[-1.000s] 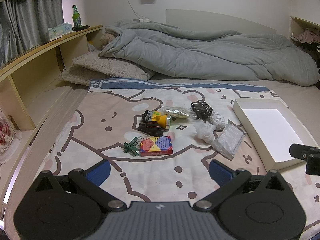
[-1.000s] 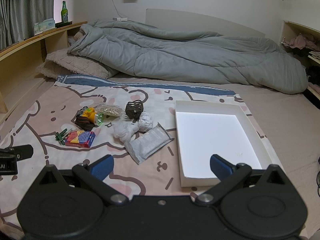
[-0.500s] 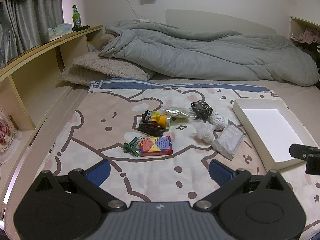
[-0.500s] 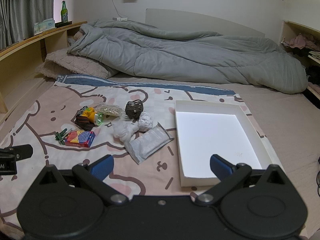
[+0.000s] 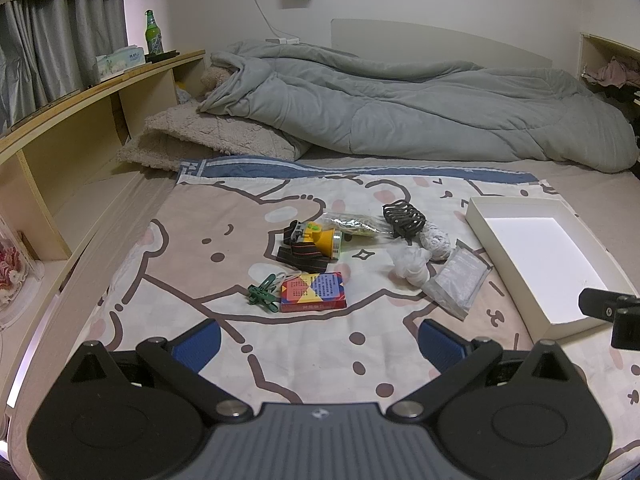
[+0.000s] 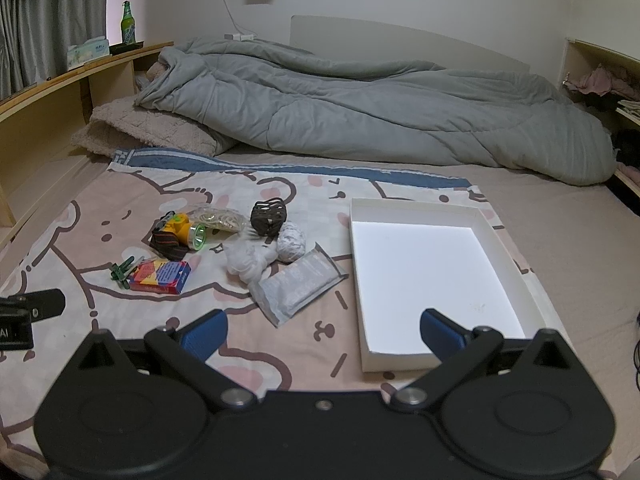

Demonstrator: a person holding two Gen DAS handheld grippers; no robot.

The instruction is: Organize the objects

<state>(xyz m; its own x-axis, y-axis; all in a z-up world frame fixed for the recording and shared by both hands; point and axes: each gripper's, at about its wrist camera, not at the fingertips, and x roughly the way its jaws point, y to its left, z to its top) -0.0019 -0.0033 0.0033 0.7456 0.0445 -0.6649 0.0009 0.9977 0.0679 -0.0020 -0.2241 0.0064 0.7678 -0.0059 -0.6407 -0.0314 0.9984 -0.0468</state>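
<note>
Objects (image 5: 316, 256) lay ahead of our 2 wide-apart, empty grippers (image 5: 318, 342) (image 6: 322, 332); sorting hadn't begun, so next we needed a first pick for the box (image 6: 496, 236).

White tray (image 6: 492, 232); grey quilt (image 6: 360, 120); beige fleece blanket (image 6: 148, 128). Sheet (image 5: 200, 264) pink-cream with brown cartoon outlines, blue band at far edge. Card box (image 5: 313, 292) red with yellow and blue diamonds. Green clips (image 5: 262, 294). Yellow headlamp (image 5: 322, 238), black-red strap. Green bottle (image 5: 153, 38). Blue finger pads (image 6: 204, 336).
</note>
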